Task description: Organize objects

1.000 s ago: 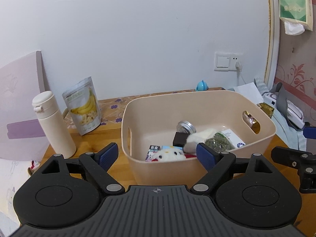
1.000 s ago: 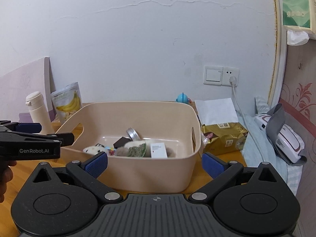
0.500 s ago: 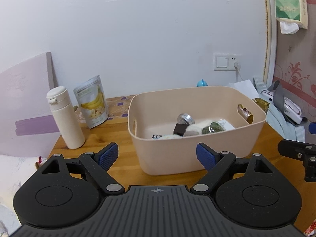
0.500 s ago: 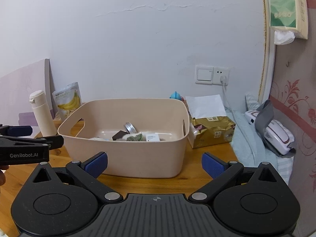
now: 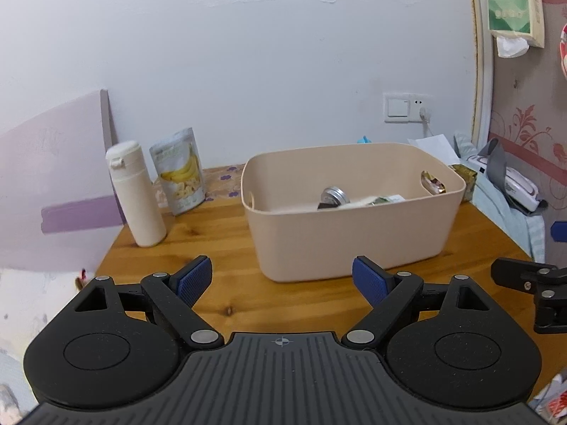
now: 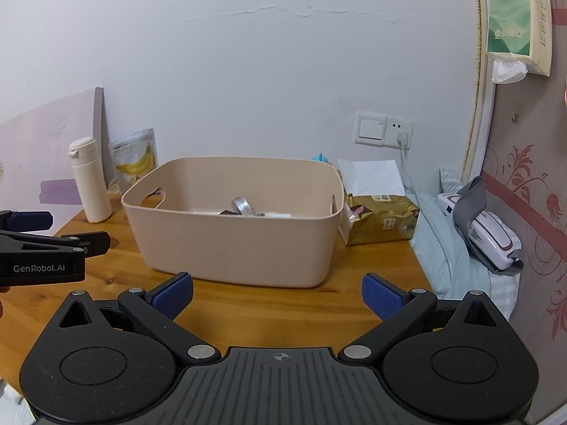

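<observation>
- While both grippers hang over the near edge of the wooden table (image 5: pixel 226 241), nothing sits between their blue pads: the left gripper (image 5: pixel 282 279) has its jaws spread wide over bare wood, and the right gripper (image 6: pixel 277 295) stands just as wide apart and empty.
- Just beyond the fingertips stands the beige plastic bin (image 6: pixel 234 241), upright on the table, apart from both grippers.
- Down in the bin lie the sorted bits: a round silver tin (image 5: pixel 335 195) tilted on its edge, a dark small block beside it, and pale packets whose print I cannot read from here.
- Off to the left of the bin, well apart from it, a cream bottle (image 5: pixel 134 194) stands upright with its lid shut, and a banana-chip pouch (image 5: pixel 179 177) stands just behind it near the wall.
- On the right side of the bin, close against its wall, rests a gold foil packet (image 6: pixel 381 221) with a white paper bag (image 6: pixel 372 175) behind.
- Farthest back, a light switch and socket (image 6: pixel 384 130) sit on the white wall, a cord plugged in.
</observation>
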### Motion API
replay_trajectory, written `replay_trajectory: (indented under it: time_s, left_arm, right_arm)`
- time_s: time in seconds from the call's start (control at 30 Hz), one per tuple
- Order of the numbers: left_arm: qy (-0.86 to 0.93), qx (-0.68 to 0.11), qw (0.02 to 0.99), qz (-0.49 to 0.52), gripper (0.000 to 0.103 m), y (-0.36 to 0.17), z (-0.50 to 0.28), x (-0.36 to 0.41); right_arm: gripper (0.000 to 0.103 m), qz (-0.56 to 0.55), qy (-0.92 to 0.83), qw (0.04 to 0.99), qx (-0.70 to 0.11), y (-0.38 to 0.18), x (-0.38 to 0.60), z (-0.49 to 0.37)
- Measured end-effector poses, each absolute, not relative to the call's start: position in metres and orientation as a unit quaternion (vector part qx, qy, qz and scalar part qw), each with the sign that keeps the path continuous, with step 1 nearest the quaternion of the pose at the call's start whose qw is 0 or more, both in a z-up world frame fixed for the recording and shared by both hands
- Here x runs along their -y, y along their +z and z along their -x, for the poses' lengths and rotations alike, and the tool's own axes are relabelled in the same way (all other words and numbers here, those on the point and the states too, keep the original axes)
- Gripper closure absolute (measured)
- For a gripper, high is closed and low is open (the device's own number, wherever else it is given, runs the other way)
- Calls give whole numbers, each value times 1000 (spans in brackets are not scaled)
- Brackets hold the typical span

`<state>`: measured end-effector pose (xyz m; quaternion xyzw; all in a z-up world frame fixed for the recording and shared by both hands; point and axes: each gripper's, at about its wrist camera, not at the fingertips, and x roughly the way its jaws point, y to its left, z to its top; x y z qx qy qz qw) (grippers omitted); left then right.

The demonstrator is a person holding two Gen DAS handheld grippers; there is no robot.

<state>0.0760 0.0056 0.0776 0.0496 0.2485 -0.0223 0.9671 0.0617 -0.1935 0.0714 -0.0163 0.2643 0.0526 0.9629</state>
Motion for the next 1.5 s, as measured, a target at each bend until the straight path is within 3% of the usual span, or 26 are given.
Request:
replay_trajectory:
  time_s: [1.5]
  left_arm:
    - [-59, -256, 964, -40, 13, 68, 35, -4]
  right_arm:
    - [0, -5, 70, 953, -295, 52, 202, 36]
